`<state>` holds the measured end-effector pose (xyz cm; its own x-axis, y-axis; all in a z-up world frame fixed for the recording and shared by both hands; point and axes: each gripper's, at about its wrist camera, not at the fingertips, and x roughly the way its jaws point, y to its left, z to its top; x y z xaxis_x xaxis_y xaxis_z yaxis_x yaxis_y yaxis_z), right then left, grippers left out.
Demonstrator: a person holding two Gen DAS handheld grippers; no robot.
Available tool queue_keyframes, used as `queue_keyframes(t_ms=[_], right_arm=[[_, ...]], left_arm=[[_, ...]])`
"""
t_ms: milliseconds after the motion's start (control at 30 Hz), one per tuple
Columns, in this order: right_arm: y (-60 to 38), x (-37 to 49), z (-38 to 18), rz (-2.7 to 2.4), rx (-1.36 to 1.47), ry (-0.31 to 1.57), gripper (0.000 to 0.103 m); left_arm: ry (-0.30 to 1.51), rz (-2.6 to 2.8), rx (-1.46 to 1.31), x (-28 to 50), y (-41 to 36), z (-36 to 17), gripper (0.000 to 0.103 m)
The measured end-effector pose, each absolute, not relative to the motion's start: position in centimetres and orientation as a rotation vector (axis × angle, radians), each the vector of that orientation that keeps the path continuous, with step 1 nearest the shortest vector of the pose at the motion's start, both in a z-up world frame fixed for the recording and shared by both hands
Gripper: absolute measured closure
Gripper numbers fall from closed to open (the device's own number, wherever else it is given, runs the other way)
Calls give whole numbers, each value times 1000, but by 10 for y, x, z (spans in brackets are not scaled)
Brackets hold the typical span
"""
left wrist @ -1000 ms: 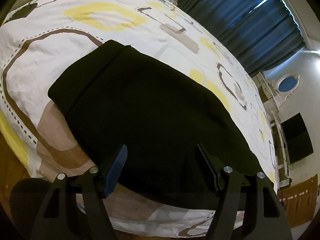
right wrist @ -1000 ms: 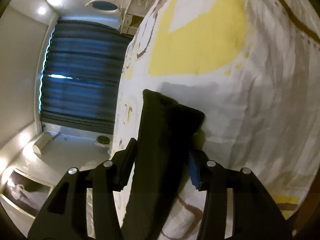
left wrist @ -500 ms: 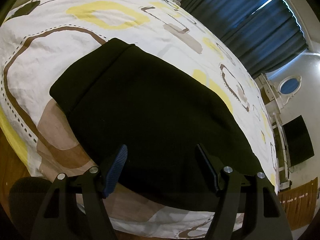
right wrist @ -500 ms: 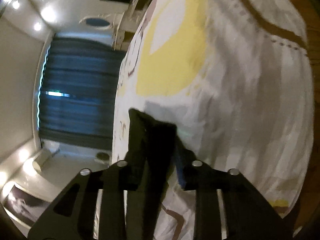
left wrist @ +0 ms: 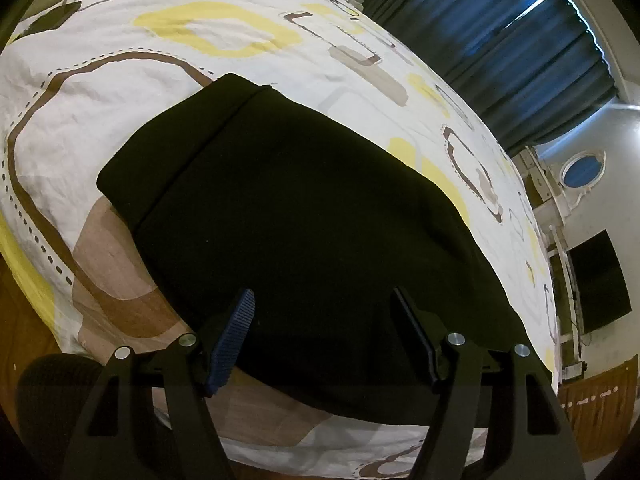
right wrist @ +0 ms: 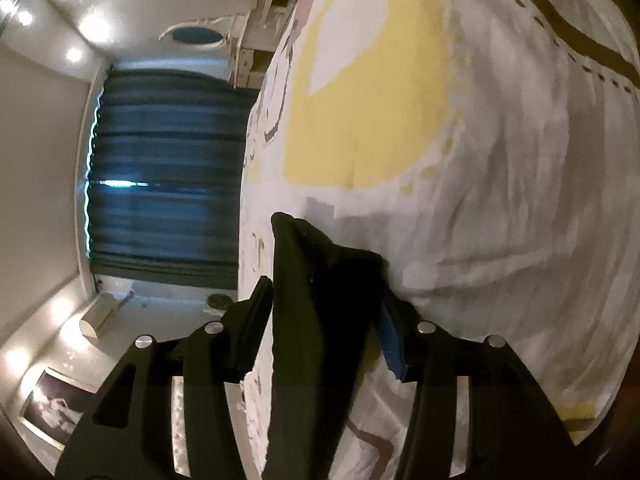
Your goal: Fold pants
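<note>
The black pants [left wrist: 304,216] lie folded flat on a bed with a white, yellow and brown patterned sheet [left wrist: 120,64]. My left gripper [left wrist: 322,300] is open and hovers over the near edge of the pants, touching nothing. In the right wrist view my right gripper [right wrist: 326,292] has its fingers on both sides of a raised end of the black pants [right wrist: 316,320]. The cloth fills the gap between the fingers and stands up off the sheet [right wrist: 500,200]. The jaws are partly closed around it.
Dark blue curtains [left wrist: 500,28] hang beyond the far side of the bed. A wall-mounted black screen [left wrist: 598,276] and white shelving [left wrist: 556,216] are at the right. A wooden floor [left wrist: 16,320] shows below the bed's near edge.
My right gripper closed tighter on the pants end half a second ago and has since widened a little, still with cloth between the fingers. The left gripper stayed nearly still.
</note>
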<state>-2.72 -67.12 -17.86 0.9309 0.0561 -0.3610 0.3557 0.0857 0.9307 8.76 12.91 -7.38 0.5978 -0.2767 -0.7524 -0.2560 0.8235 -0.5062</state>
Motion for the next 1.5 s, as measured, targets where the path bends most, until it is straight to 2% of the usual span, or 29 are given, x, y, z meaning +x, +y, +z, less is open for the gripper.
queue_keyframes(t_ms=[33,333,700,867,1000,1500], right_arm=[[-673,-25,-178,-219,1474,345,82],[-661,-24,-130,-197,1318,356,89],[-623,-21,-68,-185,1061,435,90],[-610,-19,-55,-184,1013,451,90],[-597,-17,-48,-172,985,462,89],[-532,7,-25,-64,868,521,89]], left_arm=[[947,-13,-622,88,128,-74,34],[946,-19,-636,87,129,-75,34],[946,-40,-638,84,132,-77,34],[950,-51,-638,84,134,-79,33],[947,-63,-644,86,135,-81,29],[948,-79,-631,87,134,-85,28]])
